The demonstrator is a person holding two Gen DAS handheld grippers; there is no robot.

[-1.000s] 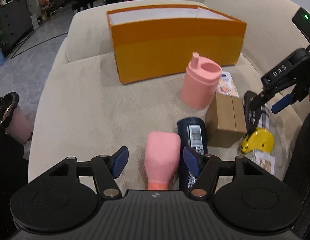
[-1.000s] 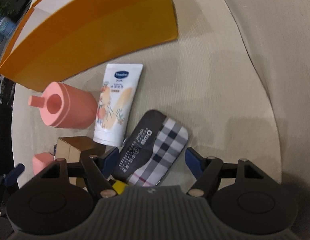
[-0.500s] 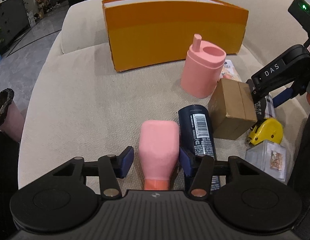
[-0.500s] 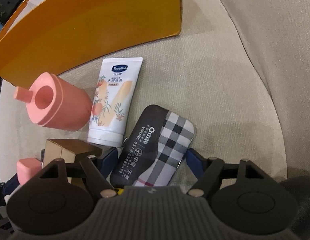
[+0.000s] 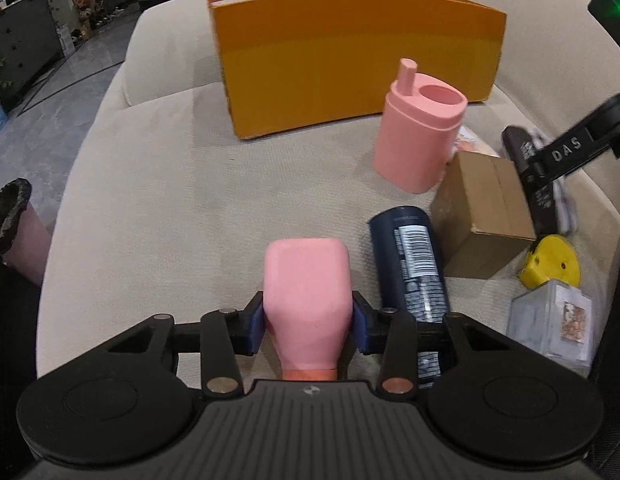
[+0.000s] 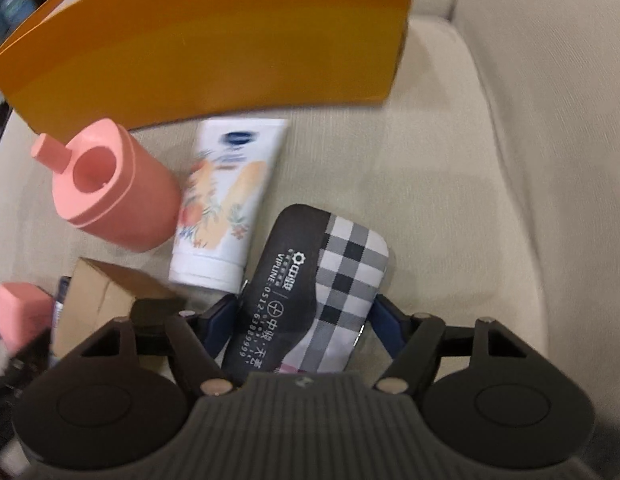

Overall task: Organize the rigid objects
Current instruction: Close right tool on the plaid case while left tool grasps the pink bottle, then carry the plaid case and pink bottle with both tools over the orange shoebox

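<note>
On the beige fabric sofa seat [image 5: 158, 200]: left claw [image 5: 308, 322] clamped on the pink flat-sided plastic bottle [image 5: 308, 292], both blue pads [image 5: 254, 326] pressed to its sides, bottle lying cap-end toward the camera. Right claw [image 6: 306, 320] straddles the black-and-plaid zip case [image 6: 310, 280], jaws closing; left pad looks at the case edge, right pad shows a sliver of gap, so contact not confirmed.

View differences:
- Left wrist only: dark navy cylindrical can with barcode [image 5: 413, 264] lying just right of the held bottle, near touching the right finger; yellow round tape measure [image 5: 551, 260]; clear plastic card box [image 5: 549, 322] in front of it; a bin with black liner [image 5: 10, 216] off the sofa's left edge; grey floor beyond.
- Right wrist only: white floral lotion tube [image 6: 226, 204] flat between the pink lidded cup with spout [image 6: 110, 192] and the case, its cap end touching the case.
- Both: orange rectangular cardboard box [image 5: 357, 64] at the back of the seat, small brown cardboard carton [image 5: 481, 212] beside the can.

Room: left half of the seat is bare up to the rounded front edge. Right side crowded; 5 items cluster between cup and backrest. Bare cushion right of the case up to the backrest seam.
</note>
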